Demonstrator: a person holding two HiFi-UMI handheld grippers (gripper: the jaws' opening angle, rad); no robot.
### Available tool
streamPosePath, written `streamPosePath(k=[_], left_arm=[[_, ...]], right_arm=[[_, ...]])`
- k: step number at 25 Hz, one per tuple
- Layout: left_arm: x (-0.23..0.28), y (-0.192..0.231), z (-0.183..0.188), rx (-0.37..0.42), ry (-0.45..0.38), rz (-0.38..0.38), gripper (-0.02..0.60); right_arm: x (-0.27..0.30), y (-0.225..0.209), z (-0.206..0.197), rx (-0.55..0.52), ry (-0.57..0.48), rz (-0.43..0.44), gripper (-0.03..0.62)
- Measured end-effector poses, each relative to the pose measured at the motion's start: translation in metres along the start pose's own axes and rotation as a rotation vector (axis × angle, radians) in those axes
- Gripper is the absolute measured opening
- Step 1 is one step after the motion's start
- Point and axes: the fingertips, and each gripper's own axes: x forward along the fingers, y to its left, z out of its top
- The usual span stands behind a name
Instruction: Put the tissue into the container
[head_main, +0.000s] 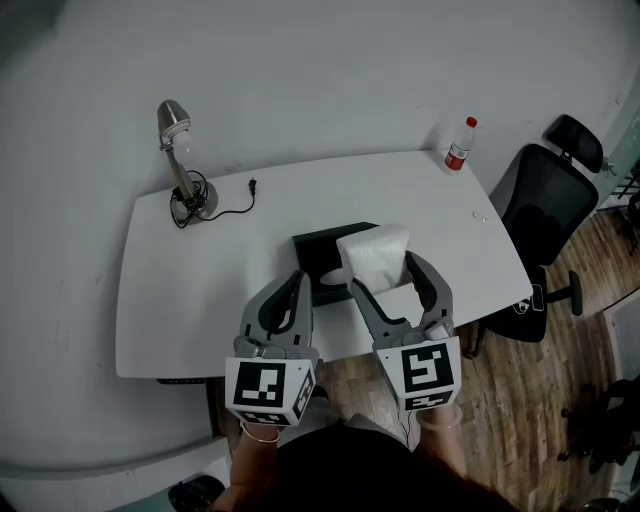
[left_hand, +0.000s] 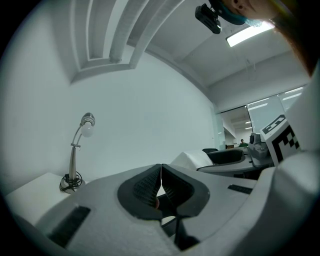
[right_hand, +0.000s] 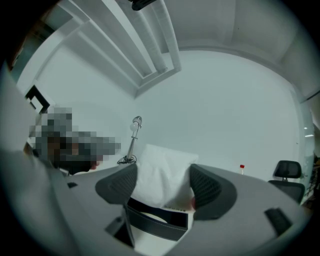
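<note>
Right gripper (head_main: 383, 272) is pinching the tissue (head_main: 374, 248) just above the right end of the container (head_main: 316, 250) on the table (head_main: 180, 300), while left gripper (head_main: 296, 282), pressed together empty, is hovering beside it

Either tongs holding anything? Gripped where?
Right tongs clamp the white tissue pack by its two opposite sides, above the black container. Left tongs are shut on nothing.

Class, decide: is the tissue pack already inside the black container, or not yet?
Not yet in. The right tongs grip the tissue pack between their jaws, raised above the open black container.
</note>
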Motion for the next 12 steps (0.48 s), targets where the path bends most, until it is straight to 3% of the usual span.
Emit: streamPosePath(k=[12], left_arm=[[0.03,0.024,0.001,-0.001,0.004,-0.079,0.028]], right_arm=[[0.039,-0.001,-0.012,0.063,0.103,-0.019,0.348]])
